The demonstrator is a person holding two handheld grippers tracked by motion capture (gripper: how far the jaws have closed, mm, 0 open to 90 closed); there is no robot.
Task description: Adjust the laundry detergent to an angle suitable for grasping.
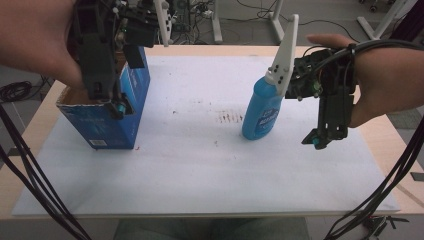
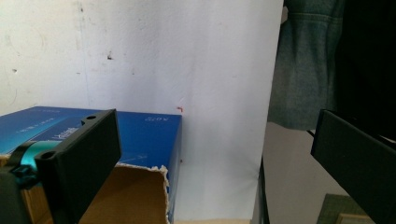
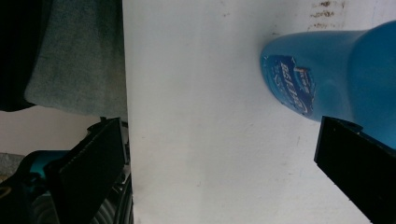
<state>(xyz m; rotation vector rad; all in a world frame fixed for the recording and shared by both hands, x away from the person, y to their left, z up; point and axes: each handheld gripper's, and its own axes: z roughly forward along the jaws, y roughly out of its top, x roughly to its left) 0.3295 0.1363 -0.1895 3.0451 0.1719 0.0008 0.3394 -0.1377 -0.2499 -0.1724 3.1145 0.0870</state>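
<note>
Bottle (image 1: 261, 112) upright, long axis vertical, white nozzle (image 1: 286, 45) skyward.

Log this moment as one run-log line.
left gripper: open, over blue box | right gripper: open, beside blue bottle, not touching | bottle: upright on white board

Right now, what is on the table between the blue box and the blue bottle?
Nothing stands there. In the high view, bare white sheet runs from the blue box to the blue bottle, marked by small reddish-brown stains near the bottle.
</note>
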